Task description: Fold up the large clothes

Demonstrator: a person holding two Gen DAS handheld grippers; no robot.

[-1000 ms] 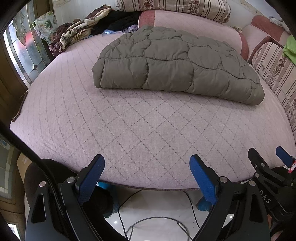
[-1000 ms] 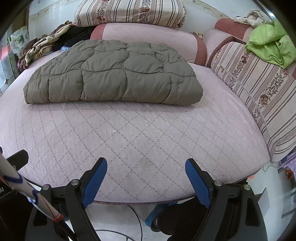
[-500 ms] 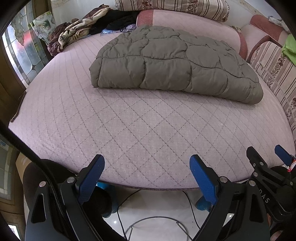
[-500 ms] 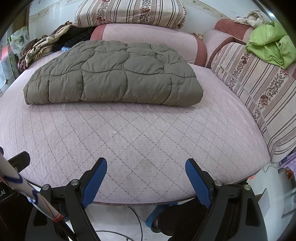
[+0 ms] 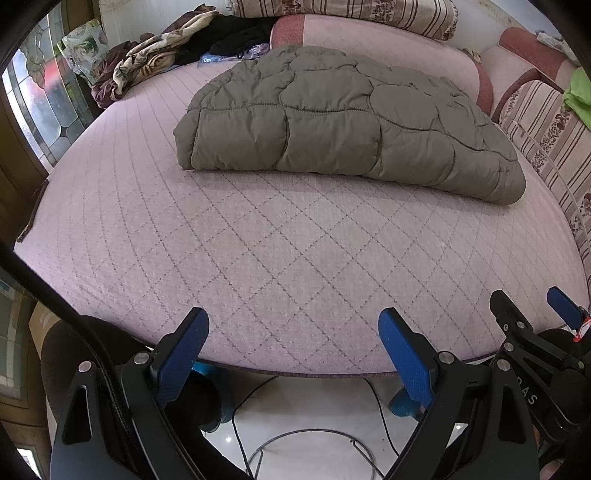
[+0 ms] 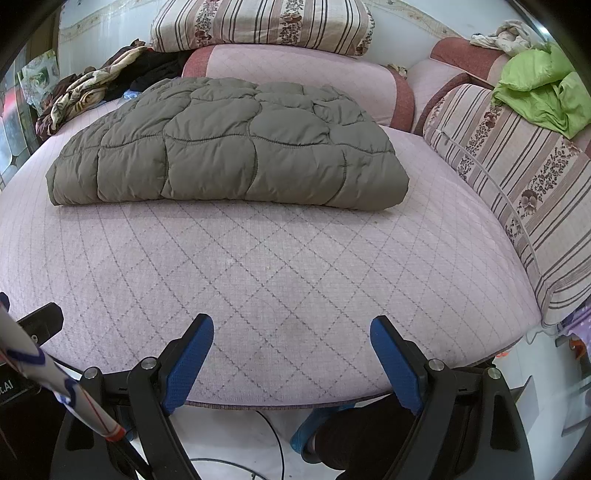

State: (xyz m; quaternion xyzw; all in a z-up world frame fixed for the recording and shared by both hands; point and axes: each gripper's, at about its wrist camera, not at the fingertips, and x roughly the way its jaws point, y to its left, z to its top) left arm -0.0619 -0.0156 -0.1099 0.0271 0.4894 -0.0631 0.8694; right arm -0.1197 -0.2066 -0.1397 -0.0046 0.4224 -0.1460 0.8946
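A grey-brown quilted puffer garment (image 5: pixel 343 122) lies folded into a flat bundle on the far half of a round pink quilted bed (image 5: pixel 280 251); it also shows in the right wrist view (image 6: pixel 229 144). My left gripper (image 5: pixel 293 332) is open and empty, held at the bed's near edge, well short of the garment. My right gripper (image 6: pixel 291 338) is open and empty, also at the near edge. The right gripper shows in the left wrist view at lower right (image 5: pixel 532 317).
A pile of dark and patterned clothes (image 5: pixel 162 62) lies at the bed's far left. Striped cushions (image 6: pixel 517 177) line the right side, with a green cloth (image 6: pixel 543 96) on top. A striped pillow (image 6: pixel 258 26) sits on the headrest. A stained-glass window (image 5: pixel 44 107) is left. Cables lie on the white floor (image 5: pixel 295 435).
The left wrist view has drifted slightly, so the garment sits a little lower and further right in frame. The right wrist view is nearly unchanged. Both grippers stay open.
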